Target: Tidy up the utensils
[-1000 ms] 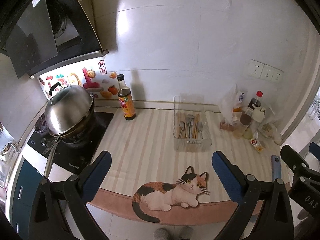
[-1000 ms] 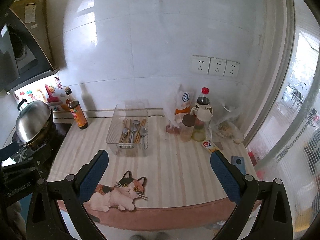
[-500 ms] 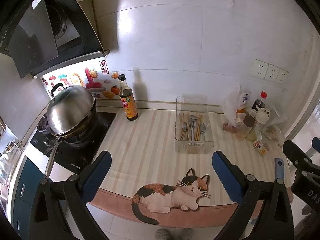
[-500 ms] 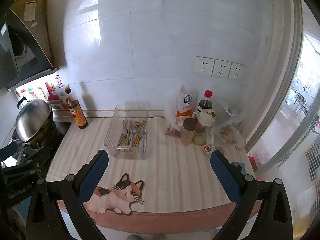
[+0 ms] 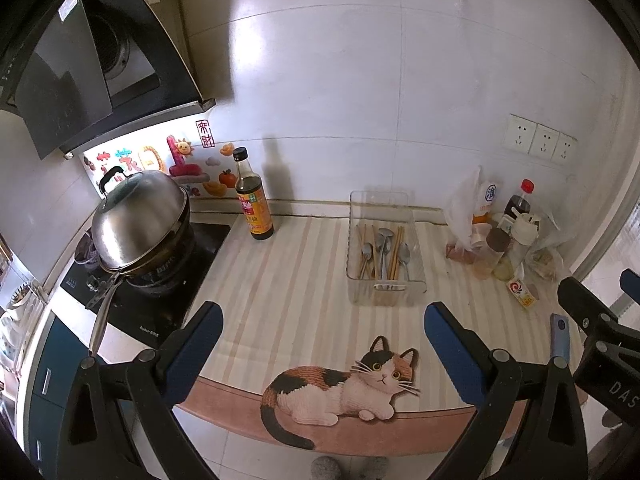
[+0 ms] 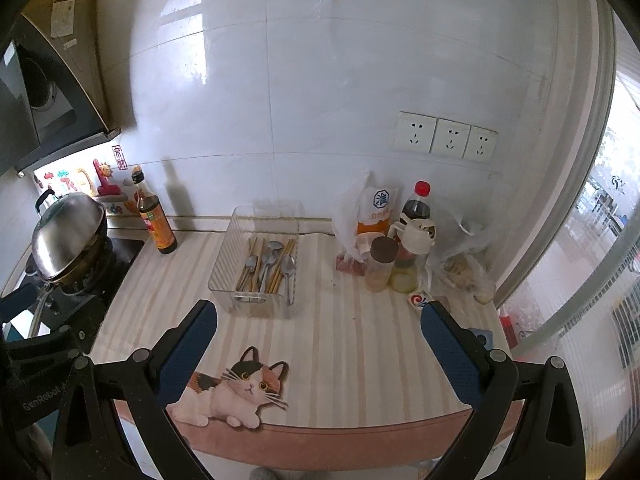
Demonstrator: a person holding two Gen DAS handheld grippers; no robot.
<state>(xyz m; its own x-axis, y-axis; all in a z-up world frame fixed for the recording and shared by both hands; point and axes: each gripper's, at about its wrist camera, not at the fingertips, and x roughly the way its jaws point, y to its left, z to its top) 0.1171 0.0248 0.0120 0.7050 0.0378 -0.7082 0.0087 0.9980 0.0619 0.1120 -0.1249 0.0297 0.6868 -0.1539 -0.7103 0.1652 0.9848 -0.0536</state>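
Note:
A clear plastic tray stands near the wall on the striped counter mat. It holds several metal spoons and wooden chopsticks. The tray also shows in the right wrist view, with the spoons and chopsticks inside. My left gripper is open and empty, back from the counter's front edge. My right gripper is open and empty, also well short of the tray.
A soy sauce bottle stands left of the tray. A lidded steel wok sits on the hob at far left. Bottles, jars and bags crowd the back right corner. A blue object lies at the right edge.
Both grippers have drawn slightly back and up from the counter, so the tray looks a little smaller and farther. Both stay open and empty. Nothing on the counter moved.

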